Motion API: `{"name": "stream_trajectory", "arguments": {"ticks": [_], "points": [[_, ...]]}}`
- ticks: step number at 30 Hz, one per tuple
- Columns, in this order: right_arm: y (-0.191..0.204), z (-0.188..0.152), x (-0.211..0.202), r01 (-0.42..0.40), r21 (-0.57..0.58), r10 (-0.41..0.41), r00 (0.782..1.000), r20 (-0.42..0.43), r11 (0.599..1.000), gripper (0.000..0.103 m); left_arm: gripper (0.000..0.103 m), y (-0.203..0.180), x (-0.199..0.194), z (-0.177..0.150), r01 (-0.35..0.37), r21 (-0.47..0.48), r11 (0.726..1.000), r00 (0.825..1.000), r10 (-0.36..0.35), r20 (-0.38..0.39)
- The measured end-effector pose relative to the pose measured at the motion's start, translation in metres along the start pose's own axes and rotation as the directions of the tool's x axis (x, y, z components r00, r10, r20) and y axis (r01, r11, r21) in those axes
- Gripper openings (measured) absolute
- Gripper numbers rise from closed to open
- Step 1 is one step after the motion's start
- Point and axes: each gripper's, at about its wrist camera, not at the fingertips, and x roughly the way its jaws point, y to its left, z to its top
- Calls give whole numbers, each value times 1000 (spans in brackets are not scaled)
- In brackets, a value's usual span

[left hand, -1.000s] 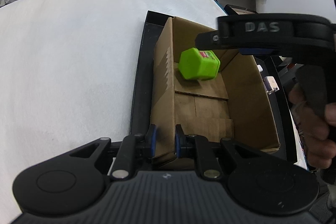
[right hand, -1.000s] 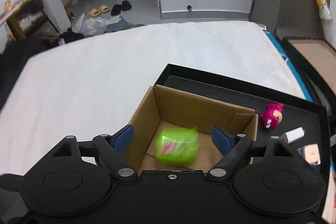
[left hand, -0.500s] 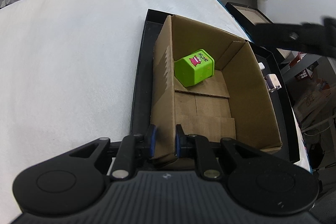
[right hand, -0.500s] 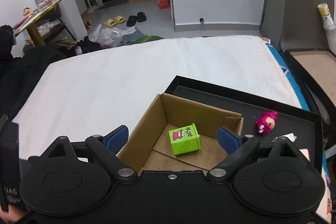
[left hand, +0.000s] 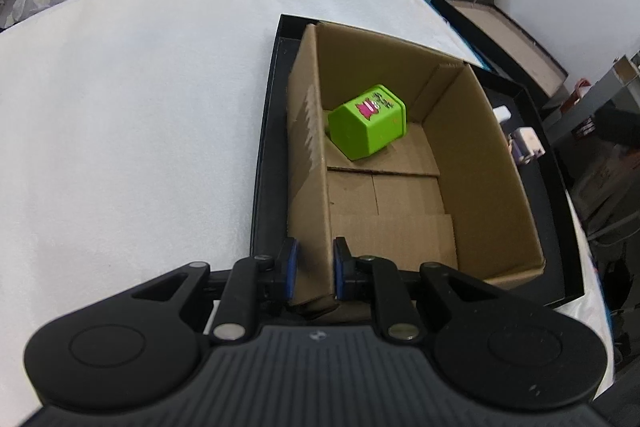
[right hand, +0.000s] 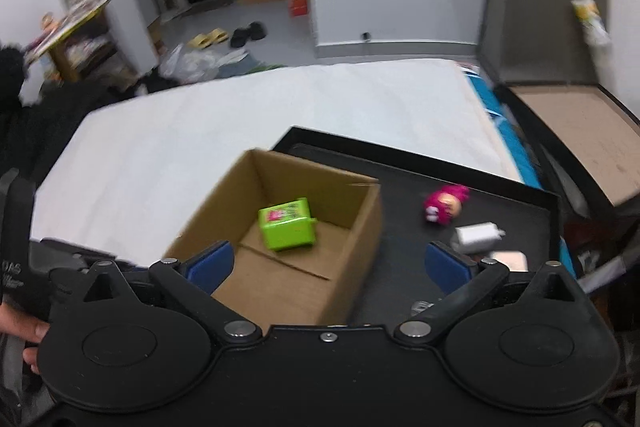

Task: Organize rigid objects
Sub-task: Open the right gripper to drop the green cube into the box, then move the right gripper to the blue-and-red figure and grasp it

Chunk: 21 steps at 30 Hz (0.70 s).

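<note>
A green cube-shaped tin (left hand: 368,123) lies tilted on the floor of the open cardboard box (left hand: 460,147), near its far left corner. My left gripper (left hand: 313,267) is shut on the box's near left wall, one pad on each side of the cardboard. In the right wrist view the green tin (right hand: 287,224) sits in the box (right hand: 362,227) ahead of my right gripper (right hand: 328,263). Its jaws are opening wide, with nothing between them, above the box's near right corner.
The box stands in a black tray (right hand: 404,267) on a white cloth-covered table (left hand: 140,107). On the tray to the right of the box lie a pink toy (right hand: 443,205), a white charger (right hand: 476,237) and a pale small item (right hand: 508,261). A second tray (right hand: 580,131) sits far right.
The green tin dropped from between the right jaws and settled in the box. The right gripper widened, drew back and up, and left the left wrist view. The left gripper stayed put.
</note>
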Motion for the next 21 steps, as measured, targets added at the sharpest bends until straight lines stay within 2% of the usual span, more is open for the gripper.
{"name": "stream_trajectory", "arguments": {"ticks": [4,8,16,21], "points": [[-39,-12,-2,-13,124,12,1000,15,992,103,16,-3,1,-1,-8,-4,1000,1000,8,-5],[-65,-24,3,4,179,-4,1000,-2,984,103,16,-5,2,-1,-22,-7,1000,1000,22,-12],[-85,-32,6,-14,195,18,1000,-19,981,103,16,-13,5,-1,-62,11,998,997,63,-38],[-92,-39,17,-29,148,36,998,-45,989,103,16,-18,11,2,-81,2,997,995,81,-58]]}}
